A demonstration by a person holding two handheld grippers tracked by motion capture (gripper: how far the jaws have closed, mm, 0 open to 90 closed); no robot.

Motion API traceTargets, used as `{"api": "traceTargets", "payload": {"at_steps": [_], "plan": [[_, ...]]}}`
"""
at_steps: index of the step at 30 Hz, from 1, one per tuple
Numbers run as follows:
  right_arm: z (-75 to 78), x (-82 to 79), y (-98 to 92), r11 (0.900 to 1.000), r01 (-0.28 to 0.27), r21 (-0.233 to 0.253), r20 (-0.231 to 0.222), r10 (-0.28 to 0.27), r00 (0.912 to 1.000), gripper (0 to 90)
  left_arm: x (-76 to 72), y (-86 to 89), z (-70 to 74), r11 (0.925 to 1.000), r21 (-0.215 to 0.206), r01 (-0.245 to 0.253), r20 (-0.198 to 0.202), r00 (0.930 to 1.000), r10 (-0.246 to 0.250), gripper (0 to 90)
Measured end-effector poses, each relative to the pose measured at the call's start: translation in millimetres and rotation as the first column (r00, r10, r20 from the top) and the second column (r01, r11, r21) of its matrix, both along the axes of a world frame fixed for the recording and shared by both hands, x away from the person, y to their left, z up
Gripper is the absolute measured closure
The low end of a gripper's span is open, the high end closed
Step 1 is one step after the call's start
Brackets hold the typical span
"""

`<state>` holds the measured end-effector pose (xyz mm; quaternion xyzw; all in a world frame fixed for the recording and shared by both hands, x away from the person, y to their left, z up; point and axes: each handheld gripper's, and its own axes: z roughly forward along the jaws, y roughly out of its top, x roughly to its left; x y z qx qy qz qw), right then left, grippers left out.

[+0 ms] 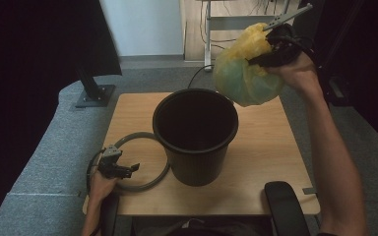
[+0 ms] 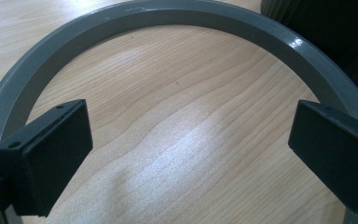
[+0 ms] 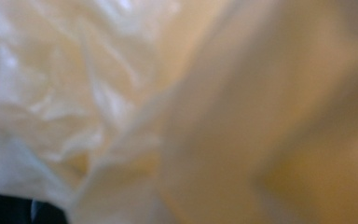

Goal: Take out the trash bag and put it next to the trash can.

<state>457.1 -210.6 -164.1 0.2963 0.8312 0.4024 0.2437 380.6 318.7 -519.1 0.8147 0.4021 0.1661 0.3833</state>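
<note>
A black bucket (image 1: 196,135) stands upright in the middle of the wooden table (image 1: 270,142). A grey plastic ring (image 1: 147,183) lies flat on the table at the bucket's left side. My left gripper (image 1: 134,168) is low over the ring's near-left arc, jaws wide apart and nothing between them; the ring (image 2: 177,18) curves past both black pads (image 2: 46,158). My right gripper (image 1: 256,61) is raised above the bucket's far-right rim, shut on a crumpled yellow plastic bag (image 1: 243,71) that hangs in the air. The bag (image 3: 121,107) presses against the right gripper view's camera, blurred.
A dark padded armrest (image 1: 285,206) sits at the table's near right edge. A black stand with a flat base (image 1: 94,93) is on the grey floor beyond the table's far-left corner. A metal desk frame (image 1: 226,22) stands farther back.
</note>
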Motion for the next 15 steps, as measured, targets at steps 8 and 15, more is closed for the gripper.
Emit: {"api": "traceTargets", "payload": {"at_steps": [8,15], "plan": [[-23.5,5.3,-21.3,0.997,0.077,0.011,-0.007,-0.077,0.997,71.7,1.5,2.6,-6.1,0.9999,-0.001,-0.012,-0.018,0.9998,0.011,0.0],[-60.8,9.6,-31.7,0.994,0.107,0.006,-0.033,-0.107,0.9937,71.7,2.7,-2.4,-10.5,0.9985,0.051,0.02,-0.037,0.9991,-0.018,0.0]]}}
